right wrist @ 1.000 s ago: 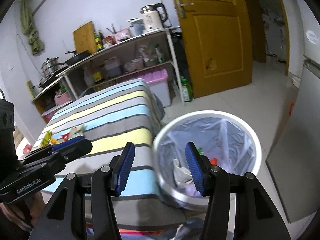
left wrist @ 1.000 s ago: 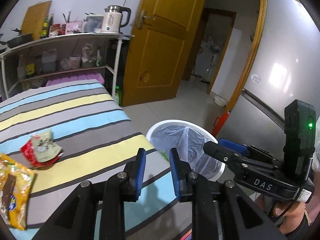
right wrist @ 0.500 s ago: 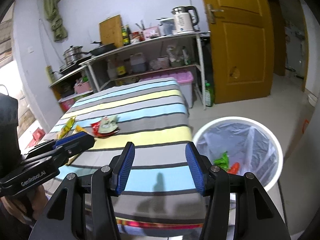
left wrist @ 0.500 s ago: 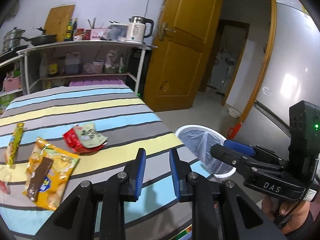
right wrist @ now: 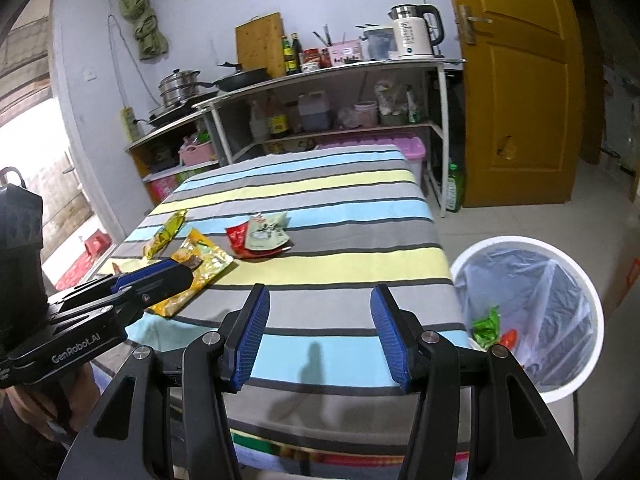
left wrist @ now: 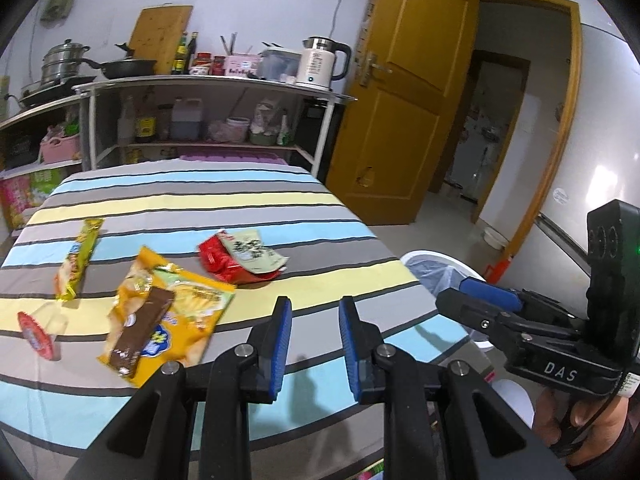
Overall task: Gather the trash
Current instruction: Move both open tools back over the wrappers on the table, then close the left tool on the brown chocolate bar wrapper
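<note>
trash bin (left wrist: 440, 276) partly hidden, packet print unreadable

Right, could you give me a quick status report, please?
Both hand-held grippers open, empty. Wrappers on table; bin beside it. Path clear.

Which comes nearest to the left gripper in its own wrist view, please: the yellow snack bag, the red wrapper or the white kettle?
From the left gripper:
1. Yellow snack bag, on the cloth to its left.
2. Red wrapper, farther along the table.
3. White kettle, on the shelf by the wall.

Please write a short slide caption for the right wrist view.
Open right tool above striped table; wrappers ahead, lined bin at right.
</note>
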The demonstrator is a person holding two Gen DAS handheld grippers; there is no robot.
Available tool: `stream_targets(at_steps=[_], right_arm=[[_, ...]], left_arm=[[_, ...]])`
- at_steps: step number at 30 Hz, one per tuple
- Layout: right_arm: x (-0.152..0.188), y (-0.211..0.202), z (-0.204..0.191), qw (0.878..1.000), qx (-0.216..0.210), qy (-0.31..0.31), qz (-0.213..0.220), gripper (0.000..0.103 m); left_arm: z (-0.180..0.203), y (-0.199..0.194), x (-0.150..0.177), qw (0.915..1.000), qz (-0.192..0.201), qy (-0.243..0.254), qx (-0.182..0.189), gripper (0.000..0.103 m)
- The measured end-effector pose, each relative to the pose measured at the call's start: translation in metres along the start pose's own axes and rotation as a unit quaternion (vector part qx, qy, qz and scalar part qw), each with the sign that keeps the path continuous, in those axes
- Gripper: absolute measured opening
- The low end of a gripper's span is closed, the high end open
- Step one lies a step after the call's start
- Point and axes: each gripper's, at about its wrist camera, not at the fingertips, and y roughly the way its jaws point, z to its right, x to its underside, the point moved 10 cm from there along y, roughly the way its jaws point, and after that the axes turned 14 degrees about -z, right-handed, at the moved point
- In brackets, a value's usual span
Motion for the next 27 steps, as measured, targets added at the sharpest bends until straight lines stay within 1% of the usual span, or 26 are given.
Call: stream_targets(at_steps=[8,14,18,19,24,27], right_arm=[[-0.005,0.016,-0.018,1.0,-0.011,-0.019,-0.009,0.054],[-0.01,0.028,-0.035,0.999,-0.018,-0.041,-0.018,0.054],[-0.014,0.039,-0.045,0.998,-0.02,-0.055,-0.025,0.054],[-0.015,0.042,-0.047,0.998,-0.02,-0.057,-0.027,0.054],[-0.021,0.054,-0.052,0.997,-0.022,-0.062,-0.034,0.054],[-0.024,0.06,-0.053,0.997,-0.023,-0.064,-0.038,0.054]], left_arm=[[-0.036,-0.01,0.007,0.9993,0.007,-0.022,-0.029,0.024],[-0.078,-0.011,0.008,0.997,0.004,-0.053,-0.057,0.025],[-0.103,-0.01,0.007,0.995,0.001,-0.072,-0.069,0.037],[-0.108,-0.008,0.006,0.9946,0.0,-0.075,-0.072,0.038],[-0.133,0.002,0.005,0.9918,-0.013,-0.09,-0.089,0.04],[-0.145,0.012,0.006,0.99,-0.028,-0.101,-0.094,0.042]])
